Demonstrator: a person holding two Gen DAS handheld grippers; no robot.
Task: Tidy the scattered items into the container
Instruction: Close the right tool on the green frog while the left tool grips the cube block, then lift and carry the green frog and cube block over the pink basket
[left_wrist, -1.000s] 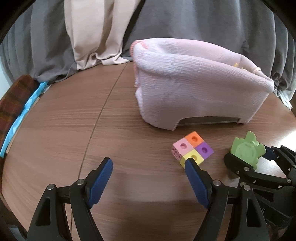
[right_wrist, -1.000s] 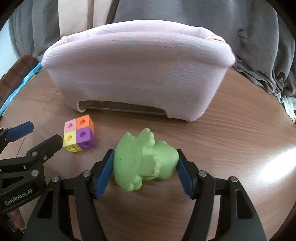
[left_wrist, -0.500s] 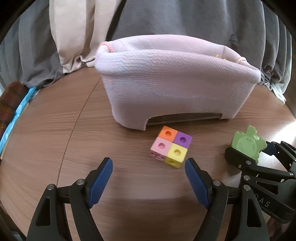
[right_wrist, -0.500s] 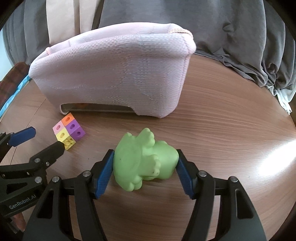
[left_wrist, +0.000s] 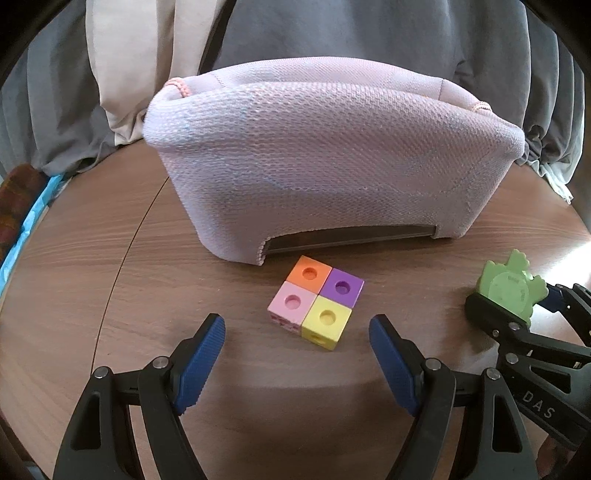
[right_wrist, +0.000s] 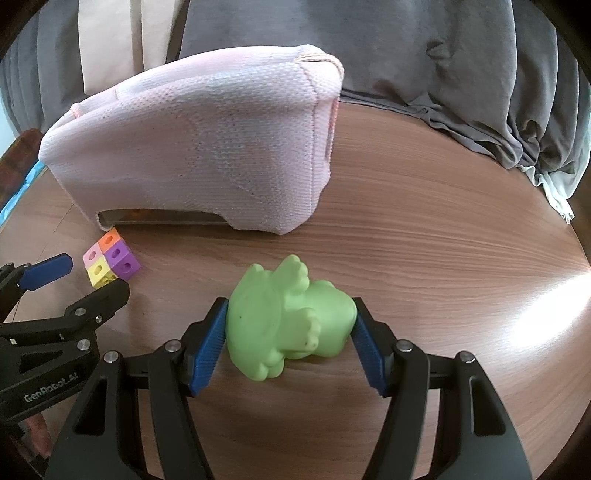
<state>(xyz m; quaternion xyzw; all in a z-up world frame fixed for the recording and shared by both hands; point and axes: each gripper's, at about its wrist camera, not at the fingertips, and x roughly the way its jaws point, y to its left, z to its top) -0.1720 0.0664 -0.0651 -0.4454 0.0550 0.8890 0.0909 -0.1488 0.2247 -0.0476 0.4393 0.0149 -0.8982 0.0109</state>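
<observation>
A block of four joined cubes (left_wrist: 316, 301), orange, purple, pink and yellow, lies on the wooden table just in front of my open, empty left gripper (left_wrist: 297, 345). It also shows in the right wrist view (right_wrist: 110, 263). Behind it stands the pink knitted fabric basket (left_wrist: 332, 158), seen too in the right wrist view (right_wrist: 207, 155); its inside is hidden. My right gripper (right_wrist: 290, 334) is shut on a green rubber toy (right_wrist: 290, 325), held just over the table to the right of the cubes. The toy shows in the left wrist view (left_wrist: 508, 286).
Grey and beige curtains (left_wrist: 332, 33) hang behind the round table (right_wrist: 443, 240). A blue and plaid cloth (left_wrist: 22, 206) lies at the left table edge. Glare brightens the table's right side (right_wrist: 546, 310).
My left gripper has swung right so the cube block now lies centred before its open fingers. My right gripper has turned rightward with the green toy still held.
</observation>
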